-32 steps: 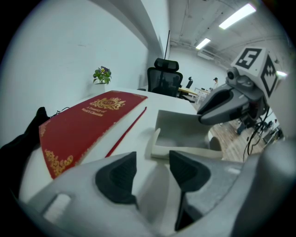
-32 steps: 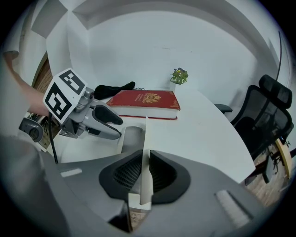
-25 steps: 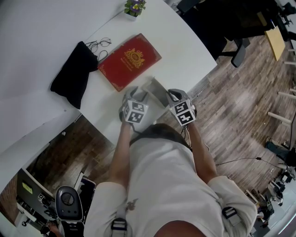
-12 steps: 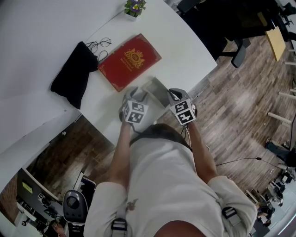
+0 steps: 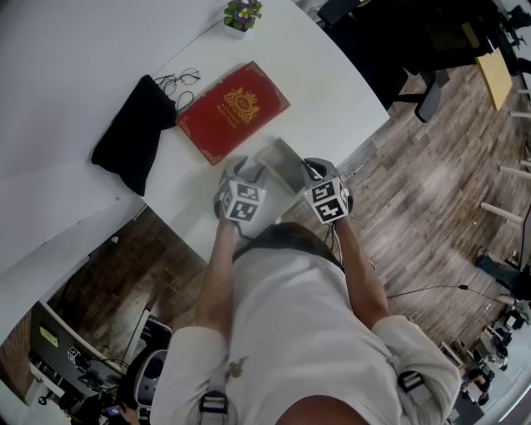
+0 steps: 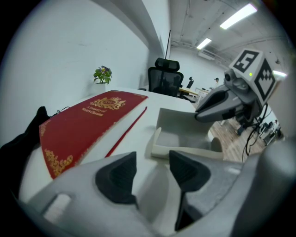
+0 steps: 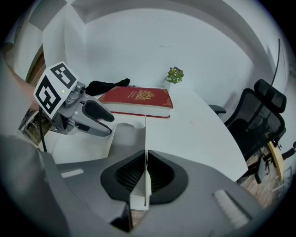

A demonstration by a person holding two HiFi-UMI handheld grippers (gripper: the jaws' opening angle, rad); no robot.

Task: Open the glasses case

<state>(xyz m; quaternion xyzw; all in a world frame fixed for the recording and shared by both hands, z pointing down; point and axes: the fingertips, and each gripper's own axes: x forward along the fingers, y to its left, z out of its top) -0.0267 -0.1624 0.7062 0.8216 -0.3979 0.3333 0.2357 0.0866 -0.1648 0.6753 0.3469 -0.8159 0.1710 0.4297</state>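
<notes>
Glasses case (image 5: 280, 159): pale grey, lid raised, at the table's near edge, just beside the red book (image 5: 232, 109).
Right gripper (image 7: 146, 159): fingers clamped on the thin edge of the case's lid.
Left gripper (image 6: 152, 162): fingers apart, nothing between them, close beside the case.
Table (image 5: 332, 75): white, curved; also bears a black cloth (image 5: 133, 133), spectacles (image 5: 176, 80) and a potted plant (image 5: 241, 14).
Room: wood-plank floor (image 5: 431, 191), black office chair (image 6: 164, 83), ceiling strip lights.
</notes>
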